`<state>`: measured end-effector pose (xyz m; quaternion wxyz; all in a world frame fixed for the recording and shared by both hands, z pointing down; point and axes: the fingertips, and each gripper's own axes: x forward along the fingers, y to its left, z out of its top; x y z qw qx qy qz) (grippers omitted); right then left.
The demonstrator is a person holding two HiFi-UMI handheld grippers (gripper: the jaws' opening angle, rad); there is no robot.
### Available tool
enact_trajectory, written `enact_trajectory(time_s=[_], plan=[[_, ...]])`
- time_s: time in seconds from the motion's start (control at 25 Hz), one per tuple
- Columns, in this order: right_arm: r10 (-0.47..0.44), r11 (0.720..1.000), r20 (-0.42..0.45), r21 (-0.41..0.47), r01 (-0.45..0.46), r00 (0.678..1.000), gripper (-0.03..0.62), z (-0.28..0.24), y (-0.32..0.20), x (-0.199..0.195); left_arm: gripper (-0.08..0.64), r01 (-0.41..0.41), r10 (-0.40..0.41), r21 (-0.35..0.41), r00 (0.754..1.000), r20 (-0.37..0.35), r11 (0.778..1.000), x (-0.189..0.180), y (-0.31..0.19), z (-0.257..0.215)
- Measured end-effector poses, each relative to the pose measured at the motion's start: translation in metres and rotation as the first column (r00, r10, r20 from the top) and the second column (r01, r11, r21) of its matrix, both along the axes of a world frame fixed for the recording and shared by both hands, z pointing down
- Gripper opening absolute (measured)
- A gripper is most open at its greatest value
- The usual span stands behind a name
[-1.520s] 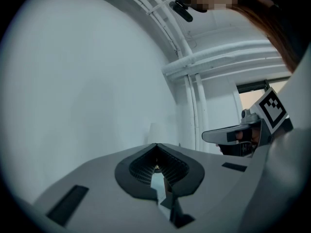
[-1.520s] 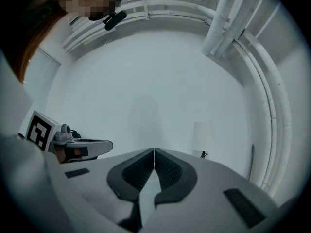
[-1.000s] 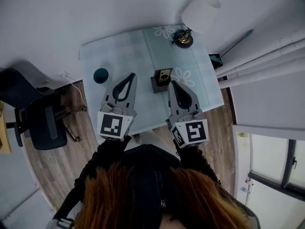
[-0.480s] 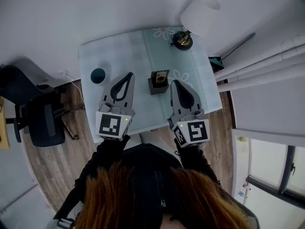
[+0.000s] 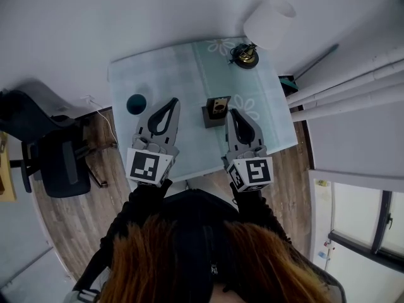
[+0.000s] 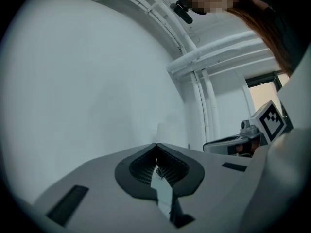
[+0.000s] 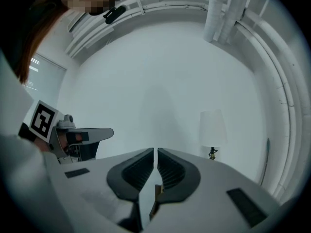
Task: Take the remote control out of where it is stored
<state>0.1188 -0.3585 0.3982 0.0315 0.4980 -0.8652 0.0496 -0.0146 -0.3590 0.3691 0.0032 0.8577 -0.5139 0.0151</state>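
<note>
A small dark holder [image 5: 208,117] stands in the middle of the pale green table [image 5: 170,68]. A pale oblong thing sticks up out of it, apparently the remote control [image 5: 218,105]. My right gripper [image 5: 231,112] hovers just right of the holder, its tip beside it, jaws shut and empty. In the right gripper view the gripper [image 7: 155,150] points at the white wall, and a brown edge of the holder [image 7: 157,192] shows below the jaws. My left gripper [image 5: 172,100] hangs left of the holder, apart from it, also shut and empty [image 6: 156,145].
A dark teal cup [image 5: 136,102] sits on the table left of the left gripper. A lamp with a white shade [image 5: 268,21] [image 7: 212,126] and dark base [image 5: 246,56] stands at the far right corner. A black office chair [image 5: 57,163] is left of the table.
The right gripper has sunk a little beside the holder. The left gripper has stayed where it was. Both stay shut.
</note>
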Motion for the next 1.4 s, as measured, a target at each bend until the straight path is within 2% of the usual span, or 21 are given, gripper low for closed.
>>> enact_trajectory(time_s=[0.08, 0.16, 0.32, 0.48, 0.6, 0.8, 1.4], plan=[[-0.011, 1.0, -0.009, 0.019, 0.012, 1.0, 0.021, 0.01, -0.002, -0.006, 0.0, -0.029, 0.029, 0.012, 0.999, -0.015, 1.0, -0.001, 0.003, -0.003], [-0.006, 1.0, -0.023, -0.005, 0.006, 1.0, 0.048, 0.03, -0.007, -0.009, 0.0, -0.045, 0.046, 0.019, 0.999, -0.029, 0.999, -0.003, 0.005, -0.003], [0.051, 0.993, -0.014, -0.109, -0.053, 0.999, 0.193, 0.076, -0.023, -0.008, 0.0, -0.048, 0.048, 0.02, 0.999, -0.018, 0.999, -0.011, 0.01, -0.001], [0.131, 0.981, -0.027, -0.139, -0.134, 0.991, 0.238, 0.111, -0.039, -0.003, 0.0, -0.031, 0.031, 0.017, 1.0, -0.004, 0.999, -0.02, 0.017, 0.0], [0.168, 0.973, -0.022, -0.16, -0.169, 0.986, 0.256, 0.133, -0.051, 0.001, 0.0, -0.02, 0.02, 0.004, 1.0, 0.003, 1.0, -0.026, 0.021, 0.004], [0.154, 0.977, -0.099, -0.134, -0.167, 0.983, 0.259, 0.142, -0.056, -0.005, 0.0, 0.008, -0.008, -0.011, 1.0, 0.01, 1.0, -0.035, 0.024, 0.008], [0.187, 0.972, -0.125, -0.123, -0.202, 0.974, 0.256, 0.149, -0.06, -0.004, 0.0, 0.024, -0.024, -0.027, 0.999, 0.022, 0.999, -0.043, 0.026, 0.015]])
